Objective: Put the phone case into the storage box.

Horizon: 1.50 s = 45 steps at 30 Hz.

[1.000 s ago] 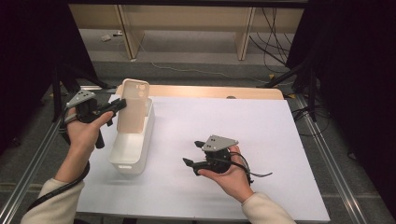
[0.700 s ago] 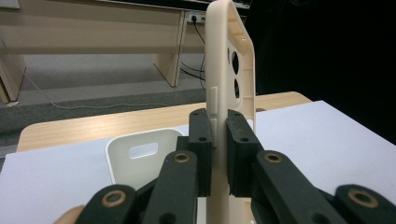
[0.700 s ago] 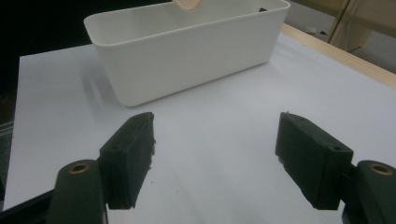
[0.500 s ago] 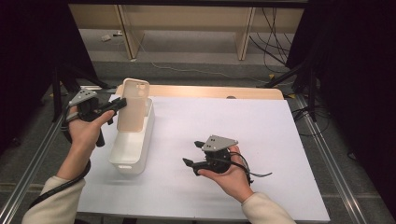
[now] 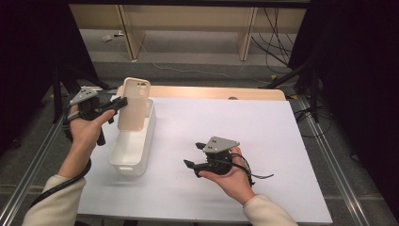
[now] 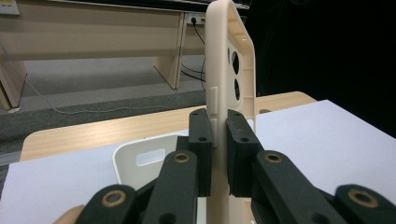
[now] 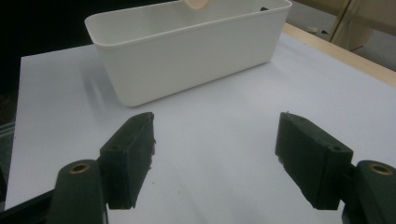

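Note:
A beige phone case stands upright over the far end of the white bin, pinched by its edge in my left gripper. In the left gripper view the case rises between the two black pads, which press on its side wall. My right gripper rests in a hand at the middle of the white table, jaws wide apart and pointing left toward the bin. Its own view has both black fingers spread with bare table between them and the bin beyond.
The white sheet covers the table, with a wooden strip along the far edge. Metal rails run along both sides. A cable trails from the right gripper. Wooden furniture legs and floor cables lie behind the table.
The left gripper has nudged the phone case slightly; the right gripper has not moved.

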Each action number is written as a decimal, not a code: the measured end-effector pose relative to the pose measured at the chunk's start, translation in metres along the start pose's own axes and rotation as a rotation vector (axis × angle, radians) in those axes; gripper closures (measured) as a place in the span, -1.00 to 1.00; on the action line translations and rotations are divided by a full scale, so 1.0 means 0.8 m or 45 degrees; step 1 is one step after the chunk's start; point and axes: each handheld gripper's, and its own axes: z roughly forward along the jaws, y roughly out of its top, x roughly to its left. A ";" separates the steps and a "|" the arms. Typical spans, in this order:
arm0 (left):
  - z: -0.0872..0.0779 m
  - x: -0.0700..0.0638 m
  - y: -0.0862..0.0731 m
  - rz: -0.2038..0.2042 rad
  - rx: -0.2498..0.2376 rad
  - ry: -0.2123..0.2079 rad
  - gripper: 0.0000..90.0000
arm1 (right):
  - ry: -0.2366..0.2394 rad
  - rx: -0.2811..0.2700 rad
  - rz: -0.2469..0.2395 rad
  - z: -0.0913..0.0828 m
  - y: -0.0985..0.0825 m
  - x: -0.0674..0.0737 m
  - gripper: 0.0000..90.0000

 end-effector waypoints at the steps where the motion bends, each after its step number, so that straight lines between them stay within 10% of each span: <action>1: 0.000 0.001 0.000 -0.004 -0.002 -0.001 0.82 | 0.000 0.001 -0.001 0.000 0.000 0.000 -0.35; 45: 0.044 0.028 -0.003 0.005 0.038 0.007 0.82 | 0.006 0.002 0.004 0.001 -0.001 -0.002 -0.34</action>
